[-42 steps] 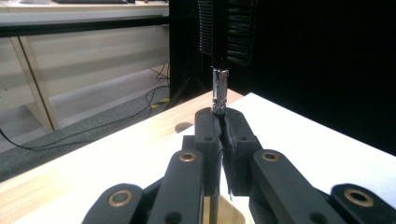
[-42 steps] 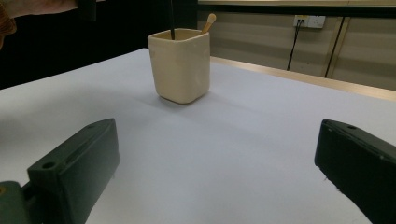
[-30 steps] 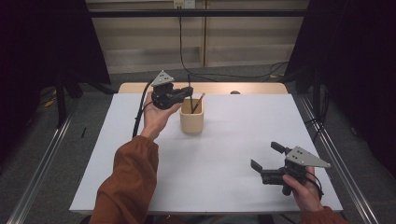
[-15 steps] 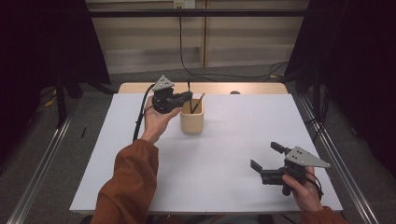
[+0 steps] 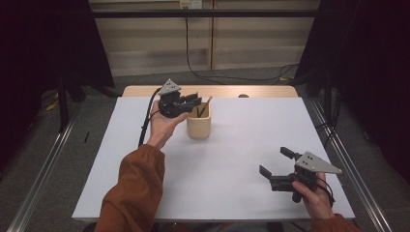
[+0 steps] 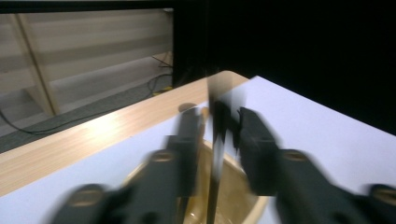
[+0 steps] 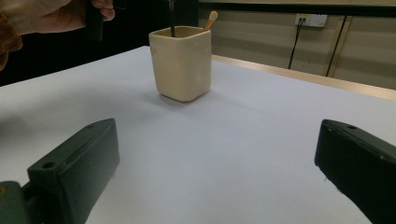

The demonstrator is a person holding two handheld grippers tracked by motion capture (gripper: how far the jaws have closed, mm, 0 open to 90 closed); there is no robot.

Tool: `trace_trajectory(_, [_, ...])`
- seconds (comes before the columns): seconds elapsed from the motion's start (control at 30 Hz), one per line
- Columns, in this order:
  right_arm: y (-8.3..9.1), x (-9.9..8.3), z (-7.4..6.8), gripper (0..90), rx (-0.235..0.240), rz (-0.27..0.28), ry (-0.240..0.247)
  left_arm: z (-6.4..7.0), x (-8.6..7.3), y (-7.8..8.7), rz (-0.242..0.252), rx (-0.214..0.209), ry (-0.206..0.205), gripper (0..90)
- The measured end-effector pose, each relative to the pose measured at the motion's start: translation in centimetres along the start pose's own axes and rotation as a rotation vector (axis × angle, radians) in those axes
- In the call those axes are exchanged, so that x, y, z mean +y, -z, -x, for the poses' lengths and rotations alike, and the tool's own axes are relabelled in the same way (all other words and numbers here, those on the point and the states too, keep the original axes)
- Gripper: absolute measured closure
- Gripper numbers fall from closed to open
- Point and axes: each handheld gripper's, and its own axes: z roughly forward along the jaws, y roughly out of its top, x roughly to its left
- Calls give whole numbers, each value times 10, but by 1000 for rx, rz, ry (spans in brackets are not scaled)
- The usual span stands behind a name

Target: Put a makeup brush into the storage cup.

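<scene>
Where the matte white table sheet (image 5: 232,159) nears its far edge stands a cream, smooth-walled holder cup (image 5: 198,123) of rounded-square section, holding a pale wooden stick (image 5: 207,105) and a thin dark stick (image 6: 215,144). Left gripper (image 5: 192,100), above the cup mouth: jaws narrowly parted about the dark stick; motion blur hides contact, so grip undetermined. Right gripper (image 5: 275,162), near edge: jaws spread wide, holding nothing.

1. Laboratory recording station: table (image 5: 232,159) covered by a white sheet.
2. Black curtains (image 5: 43,43) enclosing both sides.
3. Metal floor rails (image 5: 41,169) flanking the table.
4. Wall socket (image 5: 189,4) with hanging cables (image 5: 193,72).
</scene>
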Motion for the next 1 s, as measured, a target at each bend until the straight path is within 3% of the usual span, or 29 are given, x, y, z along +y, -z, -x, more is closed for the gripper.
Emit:
trace_trajectory(0.17, [0, 0, 0, 0, 0, 2, -3, -2, 1, 1, 12, 48, 20, 316])
trace_trajectory(0.43, [0, 0, 0, 0, -1, 2, -1, -3, 2, 1, 25, 74, 17, 118])
trace_trajectory(0.63, [1, -1, 1, 0, -2, 2, -7, -4, 3, 2, 41, 69, 20, 43])
trace_trajectory(0.87, [2, -2, 3, 0, -8, 5, -19, -7, 2, 1, 45, 61, 38, 25])
trace_trajectory(1.0, [3, -3, 4, 0, -11, 4, -18, -8, 2, 2, 62, 50, 20, 17])
